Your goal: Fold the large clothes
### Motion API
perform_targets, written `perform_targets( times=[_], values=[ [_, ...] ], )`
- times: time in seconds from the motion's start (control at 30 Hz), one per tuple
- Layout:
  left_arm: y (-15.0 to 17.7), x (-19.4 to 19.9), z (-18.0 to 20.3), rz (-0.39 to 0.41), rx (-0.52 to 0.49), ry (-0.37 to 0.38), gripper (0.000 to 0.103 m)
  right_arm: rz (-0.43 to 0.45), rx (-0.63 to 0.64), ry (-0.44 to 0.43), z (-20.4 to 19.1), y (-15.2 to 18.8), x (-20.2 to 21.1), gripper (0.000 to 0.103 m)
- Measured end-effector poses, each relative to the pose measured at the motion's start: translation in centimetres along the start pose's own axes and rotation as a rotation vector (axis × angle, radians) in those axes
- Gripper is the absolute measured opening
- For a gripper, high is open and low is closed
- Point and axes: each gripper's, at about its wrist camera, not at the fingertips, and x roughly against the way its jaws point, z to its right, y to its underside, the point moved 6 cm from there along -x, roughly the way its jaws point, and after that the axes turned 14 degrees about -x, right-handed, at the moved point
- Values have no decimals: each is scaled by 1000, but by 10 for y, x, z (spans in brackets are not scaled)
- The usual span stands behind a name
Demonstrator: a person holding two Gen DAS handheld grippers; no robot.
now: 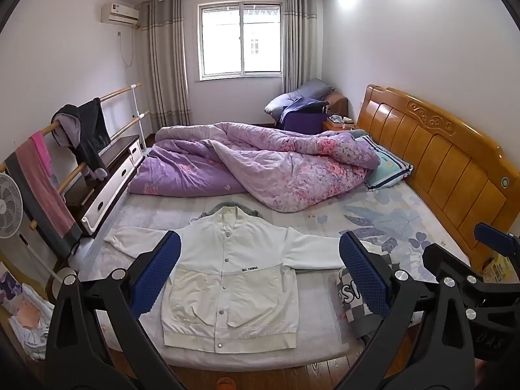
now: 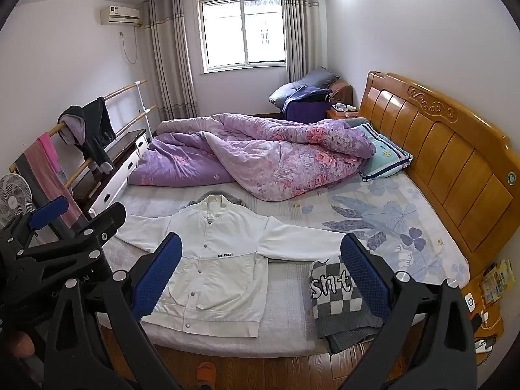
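we hold our left gripper [image 1: 260,273] tilted downward with its jaws spread wide and nothing between the blue pads [image 1: 159,273]. our right gripper [image 2: 260,273] tilts down the same way, jaws wide and empty. the two sit side by side, each visible at the edge of the other's view.

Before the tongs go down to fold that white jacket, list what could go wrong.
1. The checkered sweater lies under the tip of the white jacket's sleeve, so a grab there may lift both.
2. A grey garment peeks out behind the collar and could drag along.
3. The hem lies at the edge of the mattress, so a fold pulled this way could slide the jacket off.
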Motion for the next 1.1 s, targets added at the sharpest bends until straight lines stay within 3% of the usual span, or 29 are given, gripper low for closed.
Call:
perform_targets(
  times=[1.1],
  values=[
    [0,0,0,-1,-3,0,98,1,4,8,-2,-1,-1,94]
  ],
)
